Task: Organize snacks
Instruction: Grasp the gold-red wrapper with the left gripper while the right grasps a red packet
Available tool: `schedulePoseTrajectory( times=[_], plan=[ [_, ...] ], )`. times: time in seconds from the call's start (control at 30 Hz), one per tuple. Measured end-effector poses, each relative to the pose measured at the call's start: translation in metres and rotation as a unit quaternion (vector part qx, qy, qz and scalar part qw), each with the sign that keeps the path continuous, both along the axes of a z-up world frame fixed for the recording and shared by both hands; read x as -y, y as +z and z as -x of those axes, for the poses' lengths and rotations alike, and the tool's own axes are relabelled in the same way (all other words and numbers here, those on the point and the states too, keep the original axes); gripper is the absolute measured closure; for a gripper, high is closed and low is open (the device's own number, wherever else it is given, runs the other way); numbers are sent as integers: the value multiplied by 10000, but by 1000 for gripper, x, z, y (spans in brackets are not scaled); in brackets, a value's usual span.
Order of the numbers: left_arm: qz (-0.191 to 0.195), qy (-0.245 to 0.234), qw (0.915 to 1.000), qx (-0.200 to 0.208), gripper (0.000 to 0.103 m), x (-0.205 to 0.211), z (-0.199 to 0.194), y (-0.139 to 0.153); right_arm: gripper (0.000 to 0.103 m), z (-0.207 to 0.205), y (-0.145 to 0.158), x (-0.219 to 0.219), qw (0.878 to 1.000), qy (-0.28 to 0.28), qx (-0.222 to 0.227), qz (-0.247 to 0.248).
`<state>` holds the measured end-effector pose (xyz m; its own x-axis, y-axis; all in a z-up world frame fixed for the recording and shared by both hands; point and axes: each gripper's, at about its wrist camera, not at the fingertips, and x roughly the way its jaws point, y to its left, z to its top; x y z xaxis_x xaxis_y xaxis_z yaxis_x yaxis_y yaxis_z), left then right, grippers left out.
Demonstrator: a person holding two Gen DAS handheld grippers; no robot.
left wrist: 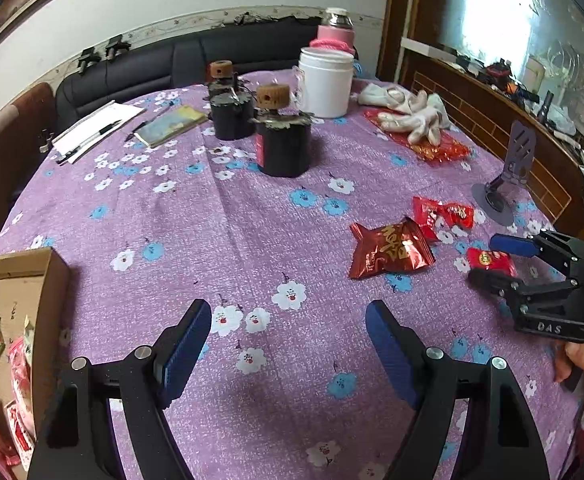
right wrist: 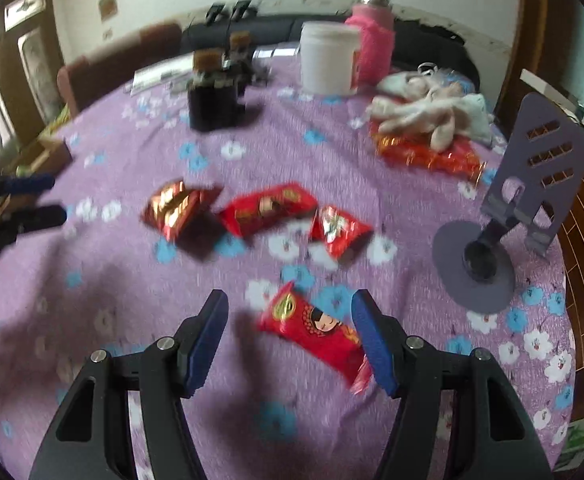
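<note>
At the far left edge of the table, the cardboard box (left wrist: pixel 20 276) already holds several wrapped snacks (left wrist: pixel 16 368), pink, red and green ones lying on its floor, so part of the sorting looks done. Just right of it, the left gripper (left wrist: pixel 288 334) hangs over bare purple tablecloth (left wrist: pixel 228 232) with its jaws spread wide and nothing between them. Further right, four red packets are left loose on the cloth: a dark red foil pack (right wrist: pixel 178 208), a bright red pack (right wrist: pixel 268 208) beside it, a smaller red pack (right wrist: pixel 338 230), and nearest the camera a red packet with a cartoon face (right wrist: pixel 312 330). The right gripper (right wrist: pixel 290 338) is wide open and straddles that last packet; its right finger pad seems to be at the wrapper's end, but the blur makes it hard to say whether they touch, and nothing is gripped yet. The larger red bag (right wrist: pixel 432 154) under the white gloves (right wrist: pixel 428 114) at the far right is also outside the box. By my reckoning the job is roughly half finished, with these loose packets still to go into the box.
</note>
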<state>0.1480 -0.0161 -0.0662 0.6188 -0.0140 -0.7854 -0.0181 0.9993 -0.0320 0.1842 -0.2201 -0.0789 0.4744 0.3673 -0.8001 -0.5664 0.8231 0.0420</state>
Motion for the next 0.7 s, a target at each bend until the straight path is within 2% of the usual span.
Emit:
schedulePoseTrajectory(
  times=[0.1,0.13,0.17,0.23,0.4,0.5,0.6,0.7],
  plan=[
    [-140,-352,9993,-65,20,12,-14,-4,40,8,-4,-5,9995,126,96,288],
    [-229,-461,9986,-101,20,17,-20,-5,44,9,-5,-7,9991,128,143,387],
    [-327,-564,9978,-134,20,23,-24,-6,62,9,-4,-6,9992,84,148,353],
    [-493,-869,9950,-97,20,36,-33,-4,70,7,-3,-1,9998,-47,45,201],
    [-877,-1501,9847,-94,20,65,-49,-9,70,13,11,25,9965,-414,-226,-696],
    [-926,-1940,9763,-237,20,79,-58,-18,70,23,22,39,9912,-517,-272,-1188],
    [-824,-2096,9739,-286,20,84,-69,-24,70,32,31,49,9865,-619,-273,-1490],
    [-878,-2016,9749,-343,20,87,-80,-30,70,41,39,55,9828,-671,-246,-1705]
  ],
)
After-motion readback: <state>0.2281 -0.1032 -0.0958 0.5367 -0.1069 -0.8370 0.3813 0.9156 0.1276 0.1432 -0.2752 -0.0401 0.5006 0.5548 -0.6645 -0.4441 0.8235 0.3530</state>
